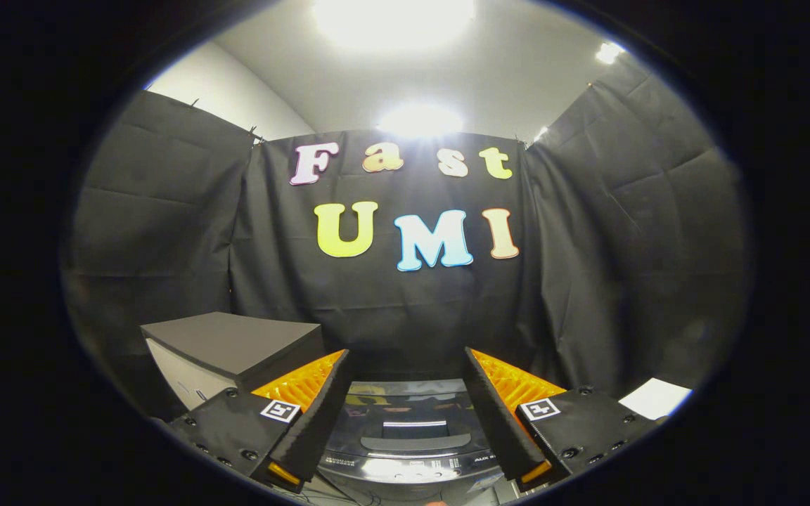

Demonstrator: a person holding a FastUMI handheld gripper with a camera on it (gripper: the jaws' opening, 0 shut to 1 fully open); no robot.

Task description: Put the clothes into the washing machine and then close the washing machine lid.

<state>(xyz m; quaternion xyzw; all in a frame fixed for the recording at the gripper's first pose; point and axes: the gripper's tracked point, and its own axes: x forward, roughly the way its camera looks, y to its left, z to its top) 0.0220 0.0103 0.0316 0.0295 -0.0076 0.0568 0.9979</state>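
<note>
the washing machine (408, 439) sits low and just ahead of the gripper (405, 365), seen between its two fingers, with its glossy dark lid (405, 422) lying flat and closed across the top. a pale grip recess runs across the middle of that lid, and a strip of small white markings lines the front edge nearest the fingers; they are too small to make out. with the lid down, what is inside the washing machine cannot be told. the two fingers (317, 422) are spread wide apart, one on either side of the washing machine's lid, each with a black pad on its inner face and ribbed orange plastic behind it, and nothing sits between them. each finger carries one small black and white square marker on its black base, two markers in all. off to the left of the washing machine, beside the left finger, stands one box-like unit with a white body and a flat dark grey top (229, 341). to the right of the washing machine, beyond the right finger's base, one white flat sheet (654, 397) pokes into sight. behind the washing machine hangs the black cloth wall (630, 232) of the booth, and above it a pale ceiling with three bright lights.
</note>
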